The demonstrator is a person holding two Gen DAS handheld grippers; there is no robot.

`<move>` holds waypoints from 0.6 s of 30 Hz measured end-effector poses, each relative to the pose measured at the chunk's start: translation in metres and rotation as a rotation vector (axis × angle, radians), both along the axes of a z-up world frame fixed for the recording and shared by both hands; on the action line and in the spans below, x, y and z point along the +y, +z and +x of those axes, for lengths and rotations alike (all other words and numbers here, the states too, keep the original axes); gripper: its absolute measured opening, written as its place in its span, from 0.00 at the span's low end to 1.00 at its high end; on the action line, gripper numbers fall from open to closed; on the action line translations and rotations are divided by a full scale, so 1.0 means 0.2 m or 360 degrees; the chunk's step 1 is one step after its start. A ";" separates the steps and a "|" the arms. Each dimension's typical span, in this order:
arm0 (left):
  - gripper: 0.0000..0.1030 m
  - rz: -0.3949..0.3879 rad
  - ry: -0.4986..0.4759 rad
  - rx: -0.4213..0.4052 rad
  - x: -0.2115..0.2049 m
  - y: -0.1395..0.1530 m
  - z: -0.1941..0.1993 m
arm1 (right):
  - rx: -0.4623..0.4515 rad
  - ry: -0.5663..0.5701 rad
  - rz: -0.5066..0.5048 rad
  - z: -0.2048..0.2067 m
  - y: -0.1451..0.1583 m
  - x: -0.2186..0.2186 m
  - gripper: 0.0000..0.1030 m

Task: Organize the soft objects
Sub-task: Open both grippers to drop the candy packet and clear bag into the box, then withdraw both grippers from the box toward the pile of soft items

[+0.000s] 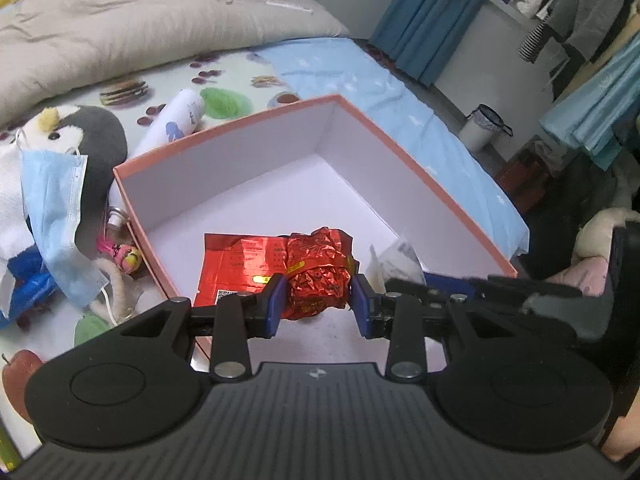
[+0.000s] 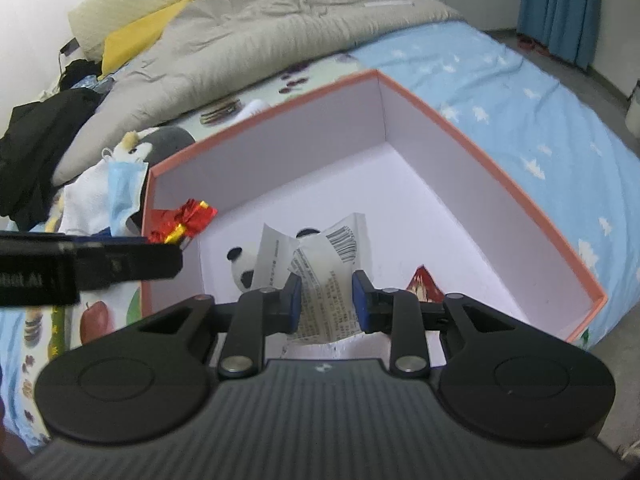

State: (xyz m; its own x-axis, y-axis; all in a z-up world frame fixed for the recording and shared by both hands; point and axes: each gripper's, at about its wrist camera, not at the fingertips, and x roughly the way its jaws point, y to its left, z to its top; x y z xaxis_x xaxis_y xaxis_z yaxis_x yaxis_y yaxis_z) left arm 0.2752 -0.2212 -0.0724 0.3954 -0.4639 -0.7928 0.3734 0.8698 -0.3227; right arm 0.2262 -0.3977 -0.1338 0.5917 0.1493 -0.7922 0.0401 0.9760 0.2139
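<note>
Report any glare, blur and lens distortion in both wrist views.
Left wrist view: glare glints on the red foil packet; fisheye bends the box rim. Right wrist view: the other hand-held gripper at left is motion-blurred; bed edges curve.

The box [image 1: 440, 196] is salmon-pink outside and plain white within, and the crumpled foil packet [image 1: 316, 276] is shiny red with gold marks. The penguin plush [image 1: 96, 128] is grey and white with a yellow tuft, under a pale blue face mask [image 1: 56, 216]. The bed sheet [image 2: 520, 120] is light blue with white stars, the quilt [image 2: 240, 40] beige.
</note>
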 end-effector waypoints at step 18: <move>0.51 0.0112 0.0030 -0.0311 0.08 0.08 -0.24 | -0.0185 -0.0049 0.0006 -0.21 0.09 -0.04 0.45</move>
State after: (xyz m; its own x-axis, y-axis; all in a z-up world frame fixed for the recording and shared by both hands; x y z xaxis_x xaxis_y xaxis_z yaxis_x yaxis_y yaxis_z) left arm 0.2282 -0.2055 -0.0567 0.5531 -0.4013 -0.7301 0.4065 0.8950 -0.1839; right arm 0.1835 -0.4057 -0.1162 0.6837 0.1329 -0.7176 0.0446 0.9738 0.2228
